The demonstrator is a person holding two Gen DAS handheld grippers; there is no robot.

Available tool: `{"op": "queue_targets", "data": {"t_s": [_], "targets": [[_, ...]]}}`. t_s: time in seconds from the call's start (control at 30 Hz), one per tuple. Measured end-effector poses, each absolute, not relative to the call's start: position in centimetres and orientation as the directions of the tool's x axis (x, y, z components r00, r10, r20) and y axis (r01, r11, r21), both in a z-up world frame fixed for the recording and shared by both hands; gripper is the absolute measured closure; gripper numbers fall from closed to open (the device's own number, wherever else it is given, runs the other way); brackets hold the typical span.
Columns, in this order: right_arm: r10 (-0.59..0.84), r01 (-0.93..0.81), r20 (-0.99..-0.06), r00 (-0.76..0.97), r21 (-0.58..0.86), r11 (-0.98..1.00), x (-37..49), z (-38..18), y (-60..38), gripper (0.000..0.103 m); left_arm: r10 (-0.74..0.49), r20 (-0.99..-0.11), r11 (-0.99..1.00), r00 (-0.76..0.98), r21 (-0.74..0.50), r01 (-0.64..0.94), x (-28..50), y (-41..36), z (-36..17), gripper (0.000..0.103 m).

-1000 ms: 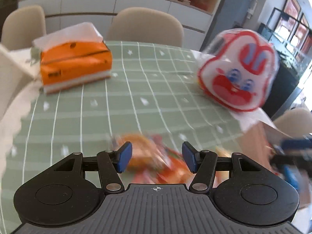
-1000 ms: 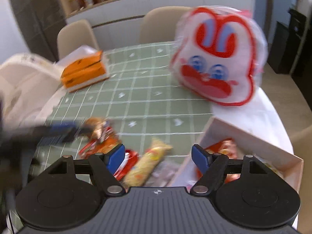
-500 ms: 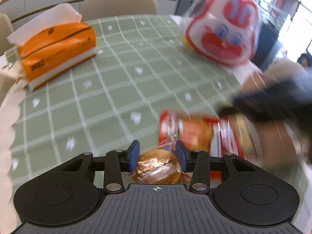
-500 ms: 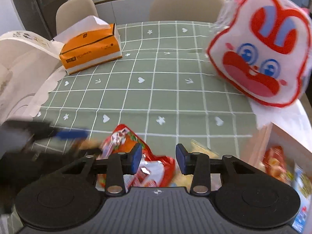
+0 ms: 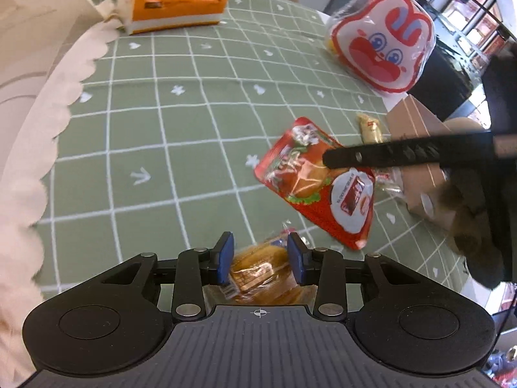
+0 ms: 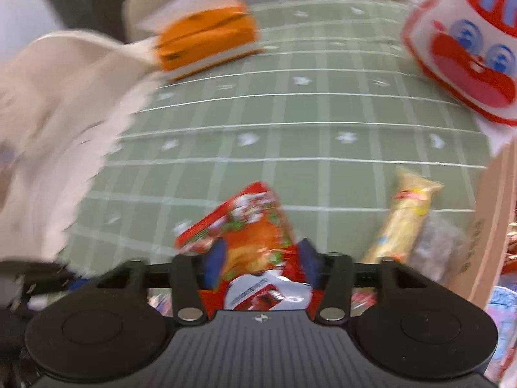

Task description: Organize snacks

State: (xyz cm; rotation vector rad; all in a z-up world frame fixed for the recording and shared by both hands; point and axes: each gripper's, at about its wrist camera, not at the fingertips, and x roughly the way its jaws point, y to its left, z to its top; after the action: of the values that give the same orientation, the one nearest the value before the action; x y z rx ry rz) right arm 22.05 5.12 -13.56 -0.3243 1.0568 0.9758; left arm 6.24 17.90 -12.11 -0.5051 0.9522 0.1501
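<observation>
The left gripper [image 5: 260,258] is closing its jaws around a bread pack [image 5: 265,274]. Beside it, the right gripper [image 6: 261,258] is opening its jaws astride a red pouch [image 6: 255,236]. Only the right view is showing a yellow bar [image 6: 404,223] against the box [image 6: 494,226].

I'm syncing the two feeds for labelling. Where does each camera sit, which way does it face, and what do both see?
Left wrist: on the left gripper, looking steeply down at the bread packet between its closing jaws; the right gripper crosses the frame.
Right wrist: on the right gripper, looking down, the red snack pouch between its opening jaws.
Shared: the pouch, orange tissue box, rabbit-face bag, green tablecloth.
</observation>
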Motion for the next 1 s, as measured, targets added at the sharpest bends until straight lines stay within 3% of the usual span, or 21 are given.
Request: {"op": "queue_targets", "data": {"t_s": [0.03, 0.2, 0.37, 0.43, 0.67, 0.7, 0.73, 1.0], "targets": [[0.522, -0.828, -0.842, 0.14, 0.189, 0.529, 21.1, -13.4, 5.1, 0.026, -0.09, -0.811, 0.876, 0.579, -0.341, -0.342, 6.0, 17.7, -12.0, 0.062], [0.441, -0.894, -0.851, 0.285, -0.07, 0.443, 16.8, -14.6, 6.4, 0.025, -0.081, -0.814, 0.881, 0.576, -0.328, -0.341, 5.2, 17.2, -11.7, 0.062], [0.433, -0.865, -0.847, 0.309, -0.06, 0.499, 16.3, -15.4, 6.0, 0.022, -0.079, -0.813, 0.887, 0.577, -0.322, -0.332, 4.7, 16.6, -11.5, 0.062], [0.431, -0.851, -0.845, 0.316, -0.052, 0.522, 15.7, -15.2, 4.9, 0.037, -0.085, -0.81, 0.886, 0.58, -0.327, -0.327, 4.4, 16.5, -11.5, 0.062], [0.422, -0.792, -0.846, 0.326, -0.001, 0.611, 13.1, -14.0, -0.8, 0.067, -0.16, -0.788, 0.901, 0.594, -0.362, -0.238, 2.8, 15.2, -11.5, 0.062], [0.416, -0.781, -0.849, 0.325, 0.007, 0.625, 12.7, -14.1, -1.8, 0.08, -0.167, -0.788, 0.91, 0.593, -0.355, -0.216, 2.5, 14.8, -11.4, 0.062], [0.408, -0.771, -0.853, 0.325, 0.011, 0.637, 12.3, -14.1, -2.7, 0.086, -0.172, -0.787, 0.921, 0.592, -0.341, -0.187, 2.2, 14.4, -11.3, 0.062], [0.373, -0.666, -0.866, 0.333, 0.064, 0.743, 9.8, -15.2, -10.3, 0.084, -0.103, -0.765, 0.979, 0.635, -0.19, -0.071, 0.7, 11.2, -9.6, 0.062]]}}
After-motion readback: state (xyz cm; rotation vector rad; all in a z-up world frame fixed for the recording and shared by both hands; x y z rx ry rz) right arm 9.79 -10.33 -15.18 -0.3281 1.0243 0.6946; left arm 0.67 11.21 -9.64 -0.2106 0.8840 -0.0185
